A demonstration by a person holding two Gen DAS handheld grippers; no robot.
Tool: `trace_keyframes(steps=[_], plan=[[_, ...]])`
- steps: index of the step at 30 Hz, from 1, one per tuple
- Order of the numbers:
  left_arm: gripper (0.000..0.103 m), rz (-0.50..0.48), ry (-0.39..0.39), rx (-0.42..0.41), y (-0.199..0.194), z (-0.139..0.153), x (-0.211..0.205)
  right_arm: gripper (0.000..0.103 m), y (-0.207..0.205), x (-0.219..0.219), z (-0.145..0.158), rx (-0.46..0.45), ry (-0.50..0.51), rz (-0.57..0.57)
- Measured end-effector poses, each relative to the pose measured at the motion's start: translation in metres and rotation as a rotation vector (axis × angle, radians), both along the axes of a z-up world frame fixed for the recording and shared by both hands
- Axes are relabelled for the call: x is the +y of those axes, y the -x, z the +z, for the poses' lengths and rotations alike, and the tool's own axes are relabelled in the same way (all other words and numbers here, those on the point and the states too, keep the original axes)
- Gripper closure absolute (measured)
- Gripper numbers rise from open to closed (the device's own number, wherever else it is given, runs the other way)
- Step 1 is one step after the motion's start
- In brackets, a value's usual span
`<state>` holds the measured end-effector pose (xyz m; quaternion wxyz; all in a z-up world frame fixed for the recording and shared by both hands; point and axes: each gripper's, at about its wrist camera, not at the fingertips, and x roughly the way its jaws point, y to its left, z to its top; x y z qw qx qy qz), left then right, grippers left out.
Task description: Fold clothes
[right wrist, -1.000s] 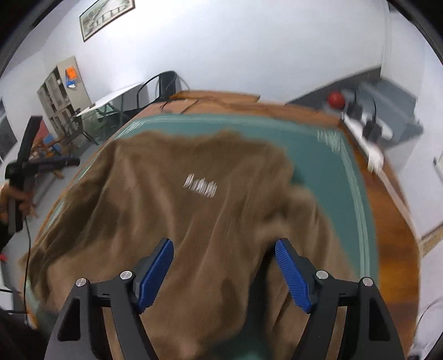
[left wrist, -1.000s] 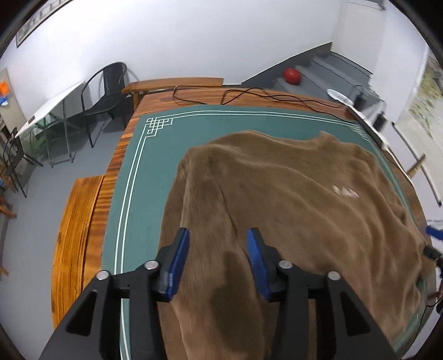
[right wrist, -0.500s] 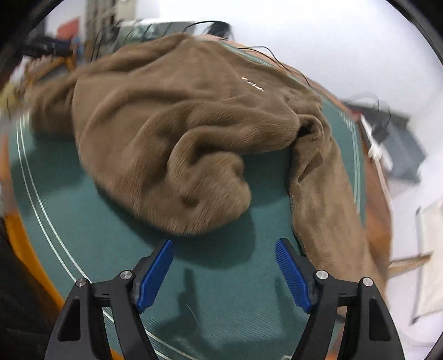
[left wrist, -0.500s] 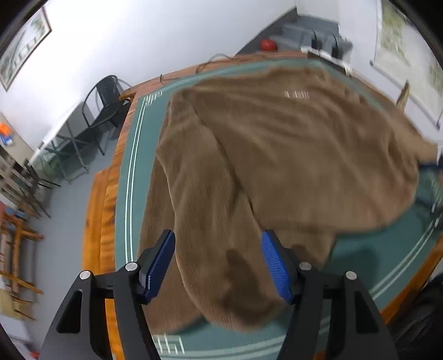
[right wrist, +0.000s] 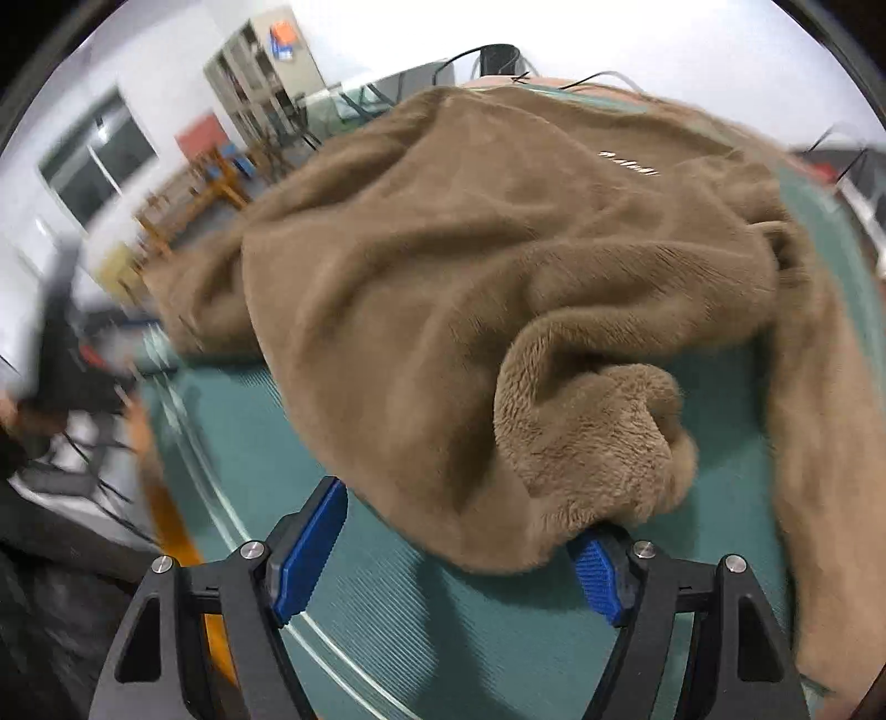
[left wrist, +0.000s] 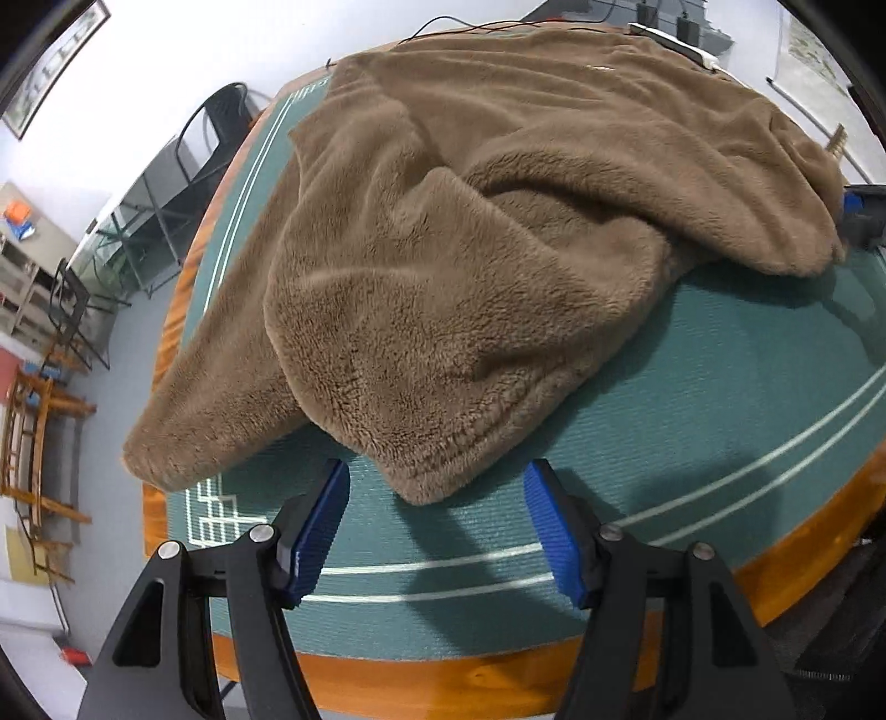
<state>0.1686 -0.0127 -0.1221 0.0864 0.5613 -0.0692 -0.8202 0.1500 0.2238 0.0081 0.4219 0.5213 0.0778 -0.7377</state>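
Note:
A brown fleece top [left wrist: 498, 249] lies spread and rumpled on the green mat [left wrist: 720, 415]. One sleeve is folded back over the body, and its cuff [left wrist: 426, 476] ends just ahead of my left gripper [left wrist: 437, 498]. That gripper is open, with the cuff tip between its blue pads but untouched. In the right wrist view the top [right wrist: 470, 249] bunches at its near hem [right wrist: 598, 443]. My right gripper [right wrist: 454, 554] is open. The hem edge reaches between its fingers and covers the tip of the right finger. No pad presses on the fleece.
The mat has white border lines [left wrist: 747, 471] and covers a wooden table whose near edge [left wrist: 443, 681] lies close below the left gripper. Cables and a power strip [left wrist: 670, 47] sit at the far side. A black chair [left wrist: 221, 133], shelves and wooden chairs stand left of the table.
Both grippers came back from over the top and down to its near edge. The left jaws stand wider than a second ago. The right jaws kept their width.

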Motion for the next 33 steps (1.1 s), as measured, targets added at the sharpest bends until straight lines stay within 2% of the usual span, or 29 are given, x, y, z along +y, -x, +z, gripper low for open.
trace_keyframes(steps=[3, 4, 6, 9, 13, 18, 21, 25, 28, 30, 33], plan=[[0.032, 0.033, 0.008, 0.018, 0.010, -0.002, -0.008, 0.025, 0.040, 0.007, 0.007, -0.268, 0.332, -0.050], [0.032, 0.048, 0.012, 0.026, 0.016, -0.002, -0.012, 0.025, 0.048, 0.012, 0.010, -0.294, 0.404, -0.086], [0.031, 0.093, -0.005, 0.044, 0.028, 0.001, -0.022, 0.025, 0.065, 0.022, 0.016, -0.264, 0.439, -0.199], [0.029, 0.157, -0.036, 0.078, 0.041, 0.008, -0.036, 0.025, 0.074, 0.030, 0.024, -0.124, 0.311, -0.293], [0.028, 0.185, -0.033, 0.106, 0.052, 0.012, -0.043, 0.025, 0.047, 0.029, 0.035, 0.119, 0.059, -0.265], [0.028, 0.206, -0.030, 0.174, 0.057, 0.027, -0.046, 0.025, 0.010, 0.038, 0.032, 0.334, -0.177, -0.253], [0.028, 0.218, -0.034, 0.237, 0.062, 0.043, -0.049, 0.025, -0.018, 0.028, 0.021, 0.408, -0.266, -0.188], [0.028, 0.203, -0.025, 0.270, 0.084, 0.058, -0.050, 0.025, -0.049, 0.001, 0.000, 0.494, -0.377, -0.005], [0.027, 0.188, -0.007, 0.272, 0.100, 0.061, -0.048, 0.025, -0.050, -0.025, -0.013, 0.615, -0.469, 0.066], [0.027, 0.186, -0.001, 0.267, 0.110, 0.061, -0.049, 0.025, -0.041, -0.035, -0.016, 0.684, -0.504, 0.068], [0.027, 0.194, -0.018, 0.261, 0.116, 0.060, -0.051, 0.025, -0.013, -0.040, -0.005, 0.698, -0.484, -0.012]])
